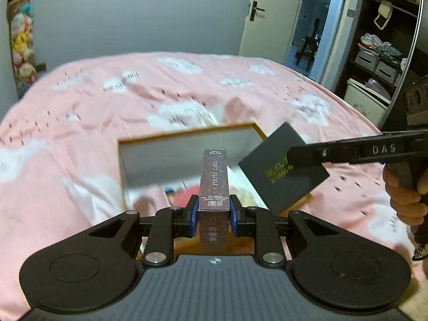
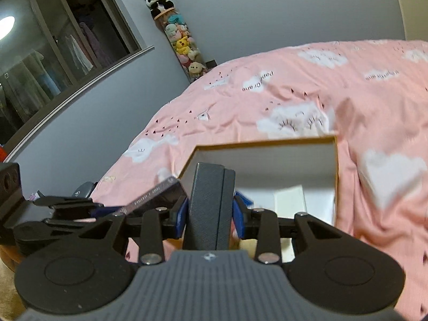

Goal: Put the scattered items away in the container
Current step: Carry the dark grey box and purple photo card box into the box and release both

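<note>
Gripping 1 item each, both grippers hang over the pink bed (image 1: 80,133) with the open container (image 1: 187,136) just beyond and below them. The left gripper (image 1: 213,215) has its fingers (image 1: 193,215) clamped on the sides of a slim photo card box (image 1: 214,187), whose long axis runs straight ahead, its far end pointing over the container's near edge. The right gripper (image 2: 211,214) pinches a dark grey case (image 2: 210,208) edge-on between its blue pads; in the left view that case tilts over the container's right corner. Neither hand is clearly nearer. The container holds what seem to be a few colourful things and white cards, though blur hides their identity. I judge the drop needs each box carried forward and lowered inside the walls.
</note>
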Tool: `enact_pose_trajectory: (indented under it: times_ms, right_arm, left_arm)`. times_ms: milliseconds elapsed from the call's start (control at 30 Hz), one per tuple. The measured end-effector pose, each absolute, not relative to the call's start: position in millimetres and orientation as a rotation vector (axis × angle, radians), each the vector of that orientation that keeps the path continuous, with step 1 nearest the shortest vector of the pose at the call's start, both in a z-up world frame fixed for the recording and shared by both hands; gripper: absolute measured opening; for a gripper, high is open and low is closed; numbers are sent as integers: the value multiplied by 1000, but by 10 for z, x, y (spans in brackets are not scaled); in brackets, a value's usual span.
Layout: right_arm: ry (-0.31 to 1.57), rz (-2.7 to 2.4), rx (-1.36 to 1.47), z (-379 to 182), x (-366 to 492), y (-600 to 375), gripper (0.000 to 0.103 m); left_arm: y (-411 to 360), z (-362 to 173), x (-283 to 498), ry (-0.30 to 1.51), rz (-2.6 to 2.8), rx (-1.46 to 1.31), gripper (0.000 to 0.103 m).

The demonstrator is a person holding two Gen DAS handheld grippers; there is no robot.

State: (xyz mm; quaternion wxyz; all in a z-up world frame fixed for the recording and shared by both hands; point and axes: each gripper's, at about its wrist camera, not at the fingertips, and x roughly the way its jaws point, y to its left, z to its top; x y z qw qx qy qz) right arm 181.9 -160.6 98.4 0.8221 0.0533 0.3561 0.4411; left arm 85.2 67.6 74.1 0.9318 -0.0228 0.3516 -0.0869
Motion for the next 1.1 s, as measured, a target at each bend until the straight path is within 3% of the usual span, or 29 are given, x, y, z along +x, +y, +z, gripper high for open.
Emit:
enact_pose_trajectory:
  times_ms: [233,567,1100]
  right_arm:
    - [686,929,-42,902,2215,-1196,38]
    - [656,960,-312,536,2654,-717,38]
    - [704,1001,-407,51,2935,-202,38]
  left_arm:
    - [729,648,1345,707,-123,71,26]
    - [918,178,1917,837,-142,171,26]
    - [911,-159,2277,829,-46,202,26]
